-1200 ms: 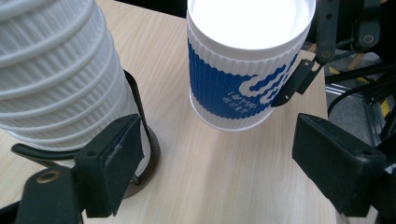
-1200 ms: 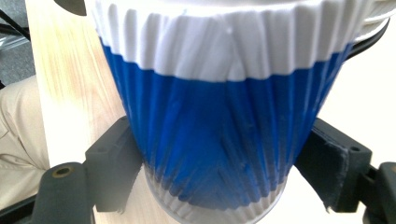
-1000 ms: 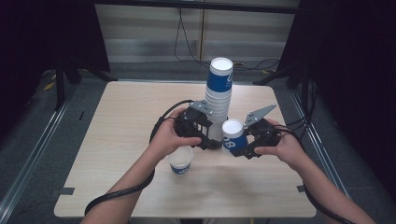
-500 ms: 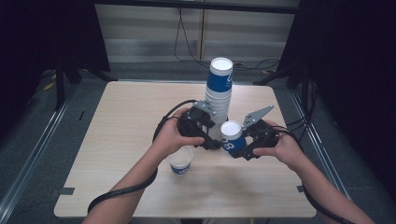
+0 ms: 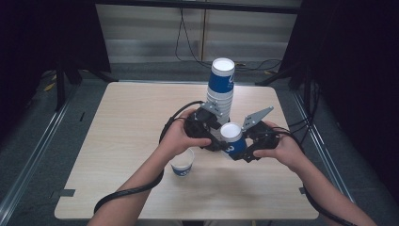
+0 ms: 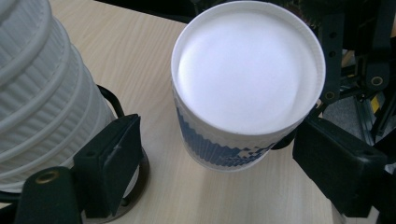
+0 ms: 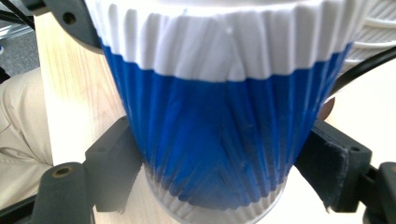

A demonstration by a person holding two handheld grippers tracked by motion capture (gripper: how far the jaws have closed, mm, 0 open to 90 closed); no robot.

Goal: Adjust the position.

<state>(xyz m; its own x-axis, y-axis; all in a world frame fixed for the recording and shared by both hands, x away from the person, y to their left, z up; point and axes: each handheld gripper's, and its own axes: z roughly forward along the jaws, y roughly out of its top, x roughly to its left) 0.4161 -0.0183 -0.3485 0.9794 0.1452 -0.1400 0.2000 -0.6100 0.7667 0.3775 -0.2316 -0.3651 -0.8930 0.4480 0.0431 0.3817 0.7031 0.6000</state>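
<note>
My right gripper [image 7: 219,172] is shut on a blue-and-white ribbed paper cup [image 7: 219,116], with a jaw pressed on each side. In the high view this cup [image 5: 232,137] hangs just above the table centre, its round white end up, with the right gripper [image 5: 241,150] at its near right. My left gripper [image 5: 215,141] is open. Its jaws stand either side of the same cup [image 6: 247,88], and the left one is clearly apart from it. A tall stack of nested cups [image 5: 221,87] rises just behind, and its white ribbed side [image 6: 42,93] is beside my left jaw.
A single small cup [image 5: 182,163] stands upright on the light wooden table [image 5: 122,122], near the person's left wrist. Black cables trail from both grippers across the table. Dark floor, rails and stands surround the table.
Both hands and the held cup have shifted only slightly, a little nearer the person. The stack and the small cup have not moved.
</note>
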